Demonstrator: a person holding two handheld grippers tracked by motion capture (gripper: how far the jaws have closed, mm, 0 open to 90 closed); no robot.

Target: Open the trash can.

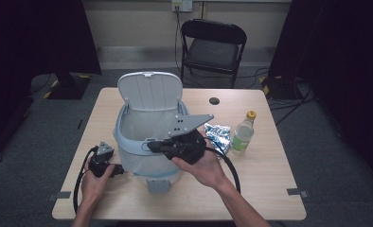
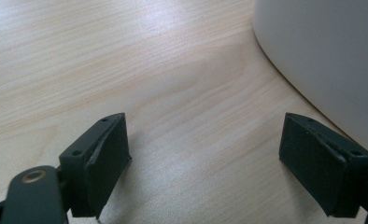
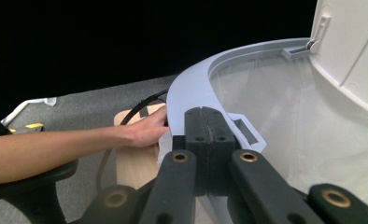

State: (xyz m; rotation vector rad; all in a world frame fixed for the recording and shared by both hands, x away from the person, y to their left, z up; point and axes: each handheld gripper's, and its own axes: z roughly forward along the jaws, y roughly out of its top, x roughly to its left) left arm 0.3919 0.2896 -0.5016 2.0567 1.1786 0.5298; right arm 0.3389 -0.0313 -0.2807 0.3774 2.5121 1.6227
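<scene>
Grey-rimmed and white-walled, the waste bin (image 1: 146, 142) stands in the middle of the wooden table (image 1: 270, 189) with its lid (image 1: 149, 91) tipped up and back. The right gripper (image 1: 152, 145) sits over the near part of the bin's rim, and in the right gripper view (image 3: 209, 140) its two black jaws are pressed flat together with nothing between them, right at the rim's edge, the clear liner showing inside. The left gripper (image 1: 120, 170) rests low on the table just beside the bin's wall; the left gripper view (image 2: 205, 158) shows its jaws standing wide apart over bare wood, the bin's white side (image 2: 322, 60) close by. Off to the right lie a crumpled foil wrapper (image 1: 218, 135) and a yellow-capped bottle (image 1: 244, 132), near each other.
</scene>
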